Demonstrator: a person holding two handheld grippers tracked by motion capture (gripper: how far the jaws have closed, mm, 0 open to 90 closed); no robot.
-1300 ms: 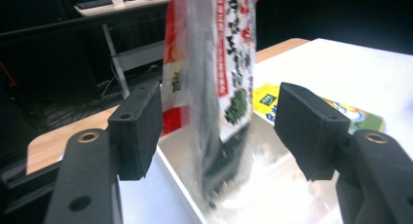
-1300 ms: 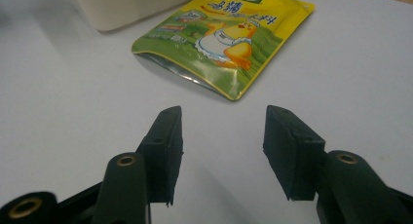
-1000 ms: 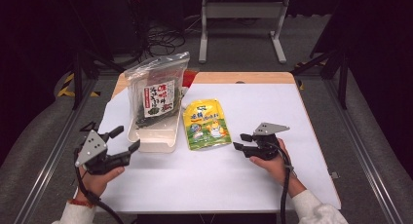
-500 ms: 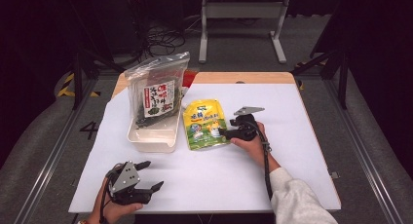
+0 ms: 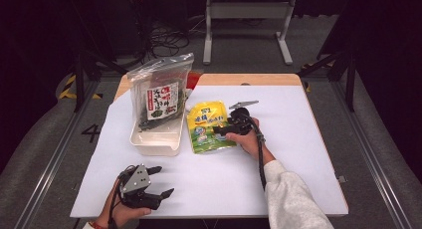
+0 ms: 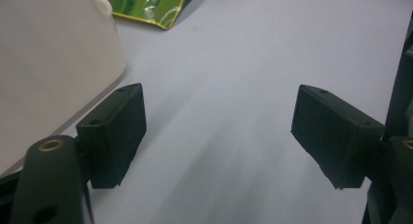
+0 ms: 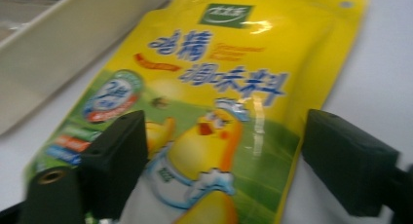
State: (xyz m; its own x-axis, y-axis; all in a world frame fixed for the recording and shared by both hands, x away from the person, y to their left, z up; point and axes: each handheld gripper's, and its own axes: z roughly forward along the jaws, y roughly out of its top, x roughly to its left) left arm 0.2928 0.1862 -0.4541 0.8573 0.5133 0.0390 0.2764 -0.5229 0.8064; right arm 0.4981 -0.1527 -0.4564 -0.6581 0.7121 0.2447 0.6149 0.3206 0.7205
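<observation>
White covering spreads over the tabletop (image 5: 308,154), with dark floor and cables beyond it. From the high view, the left tool (image 5: 157,181) rests near the front edge with its jaws spread, well apart from the right tool (image 5: 219,131), which sits over the yellow pouch (image 5: 204,119). The right gripper view adds the pouch's print, a cartoon chick and blue lettering, with the jaws spread above it, pinching nothing. The left gripper view brings the tub's wall close beside one jaw. A cream tub (image 5: 154,142) holds a clear bag of dark seaweed (image 5: 160,97) standing tilted.
</observation>
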